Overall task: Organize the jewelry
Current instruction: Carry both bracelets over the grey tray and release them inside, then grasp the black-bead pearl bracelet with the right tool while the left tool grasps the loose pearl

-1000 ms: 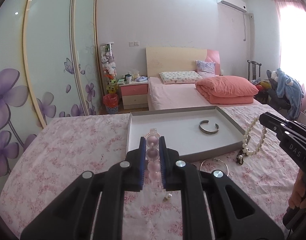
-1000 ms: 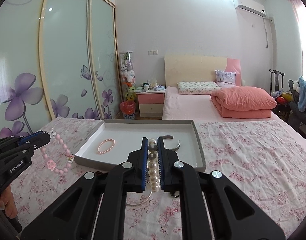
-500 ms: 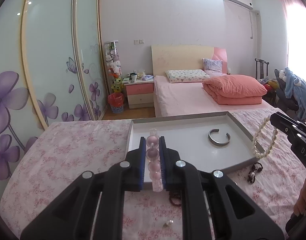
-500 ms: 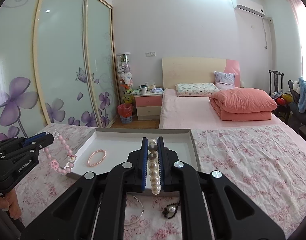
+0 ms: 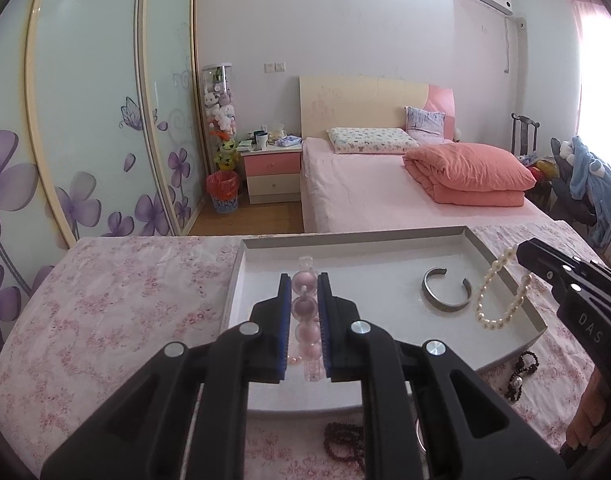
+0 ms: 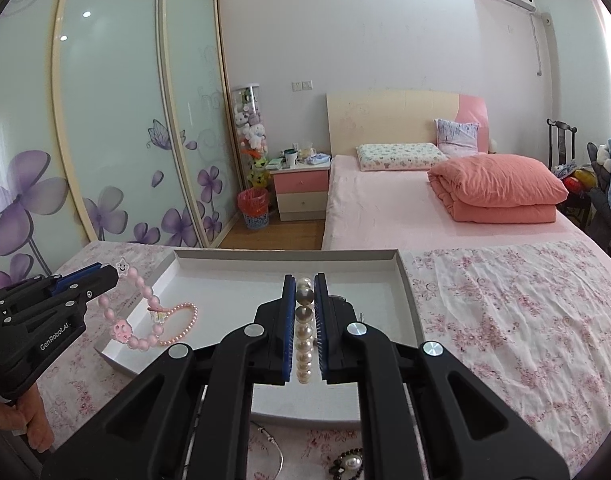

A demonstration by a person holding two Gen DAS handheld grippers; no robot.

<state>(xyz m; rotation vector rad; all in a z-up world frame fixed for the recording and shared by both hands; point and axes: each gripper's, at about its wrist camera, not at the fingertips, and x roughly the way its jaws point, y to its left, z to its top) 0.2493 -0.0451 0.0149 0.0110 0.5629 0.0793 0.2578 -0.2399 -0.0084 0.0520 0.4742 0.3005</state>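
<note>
A shallow grey tray [image 5: 505, 264] lies on the flowered cloth. Over its near left part my left gripper [image 5: 304, 280] is shut on a pink bead bracelet [image 5: 304, 308]; the right wrist view shows that bracelet [image 6: 145, 300] hanging in a loop over the tray's left edge. Over the tray's near middle my right gripper [image 6: 304, 280] is shut on a pearl bracelet [image 6: 304, 344], which hangs over the right rim in the left wrist view [image 5: 489, 292]. A silver cuff bangle [image 5: 445, 294] and a thin pink bead bracelet [image 6: 185, 320] lie in the tray.
On the cloth in front of the tray lie a dark red bead bracelet [image 5: 343, 444], a black bead piece with a pearl [image 6: 349, 464] and a thin silver hoop [image 6: 273, 444]. Beyond the table stand a bed [image 5: 385, 192] and a wardrobe.
Both grippers have moved forward with their bracelets, from in front of the tray to over it. The tray and bangle look nearer and larger. Both grips stay as they were.
</note>
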